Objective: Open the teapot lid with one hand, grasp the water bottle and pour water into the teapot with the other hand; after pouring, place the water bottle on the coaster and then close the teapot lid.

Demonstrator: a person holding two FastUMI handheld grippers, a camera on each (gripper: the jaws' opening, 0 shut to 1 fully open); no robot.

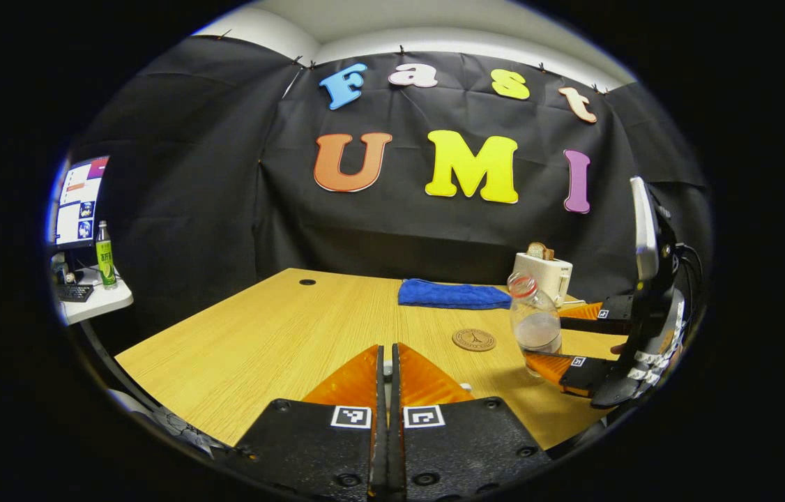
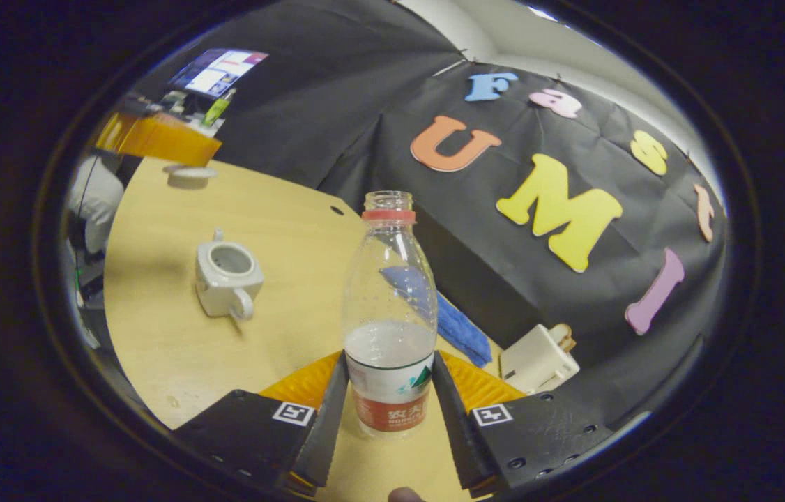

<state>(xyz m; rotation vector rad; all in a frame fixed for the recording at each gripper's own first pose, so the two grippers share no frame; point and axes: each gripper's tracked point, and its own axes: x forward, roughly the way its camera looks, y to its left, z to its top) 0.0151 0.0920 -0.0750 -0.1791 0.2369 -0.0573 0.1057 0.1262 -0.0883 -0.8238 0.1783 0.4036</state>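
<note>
Left gripper view shows your left gripper [image 1: 387,369] with its fingers pressed together, nothing visible between them, held above the wooden counter [image 1: 281,335]. Off to the right, your right gripper [image 1: 577,341] has a finger on either side of the water bottle [image 1: 535,321], which stands upright and uncapped with some water in its lower part. A round coaster [image 1: 474,339] lies flat on the counter just to the left of the bottle, apart from it. Farther back you can see a folded blue cloth [image 1: 453,293] and a white toaster [image 1: 543,275] with a slice of bread poking out of its slot. At the far left edge, a green bottle [image 1: 105,254] stands on a side desk by a monitor [image 1: 79,202]. Right gripper view shows your right gripper [image 2: 390,390] pinching the water bottle [image 2: 390,314] low on its labelled part, both fingers against its sides. The white teapot [image 2: 227,273] sits on the counter [image 2: 155,335] to the left, well apart from the bottle, its top open so you look into the empty mouth, handle toward you. Beyond it, your left gripper [image 2: 159,139] hangs above the counter with the teapot lid [image 2: 187,174] just beneath its fingers; whether they grip the lid cannot be told from here.
</note>
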